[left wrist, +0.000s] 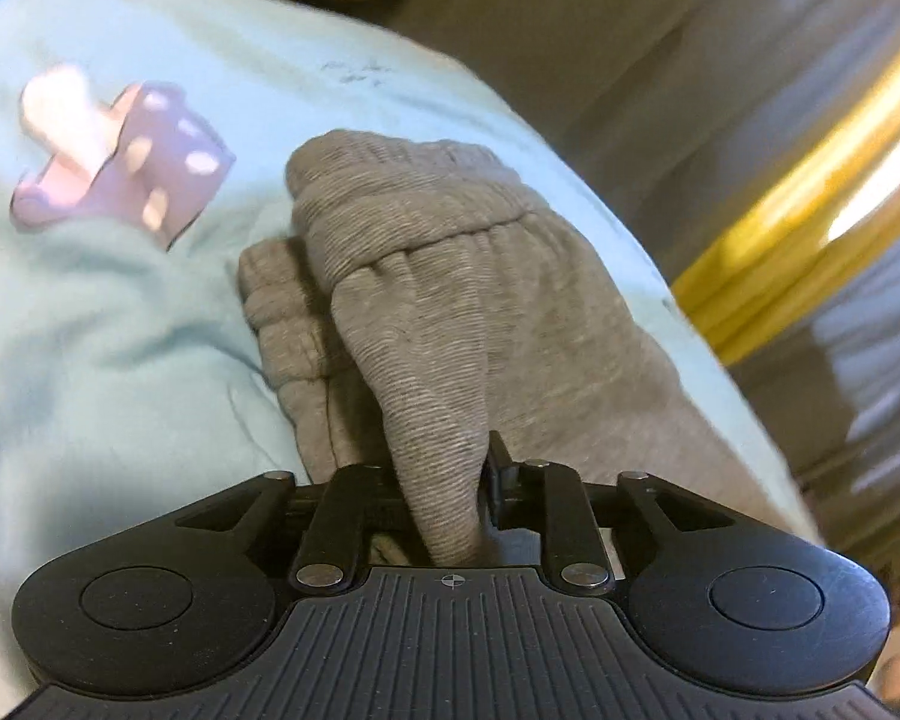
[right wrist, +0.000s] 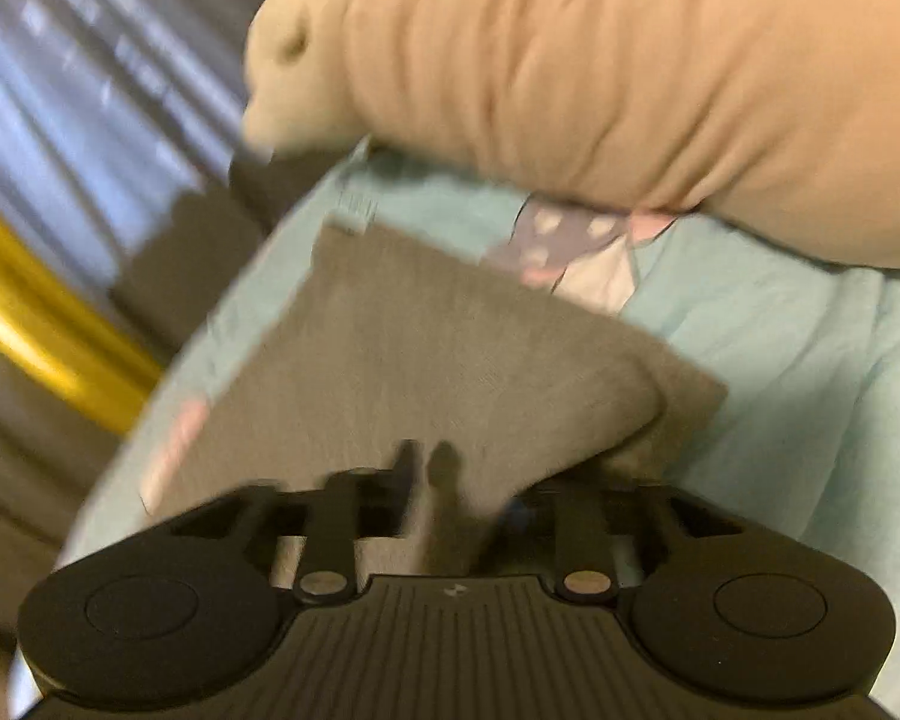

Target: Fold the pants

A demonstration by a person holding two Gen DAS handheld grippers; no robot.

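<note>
L gripper (left wrist: 444, 480): clamped on fold of grey sweatpants (left wrist: 450, 276), cuffs ahead of it.
R gripper (right wrist: 429, 468): pinching pants edge; rest lies ahead on light-blue blanket (right wrist: 780, 330).

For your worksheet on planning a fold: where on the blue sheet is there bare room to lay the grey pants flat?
Bare blue sheet lies left of the grey pants, below the spotted cloth. In the right view, sheet right of the pants is free too. Crowded: the far side, under the tan bundle.
</note>
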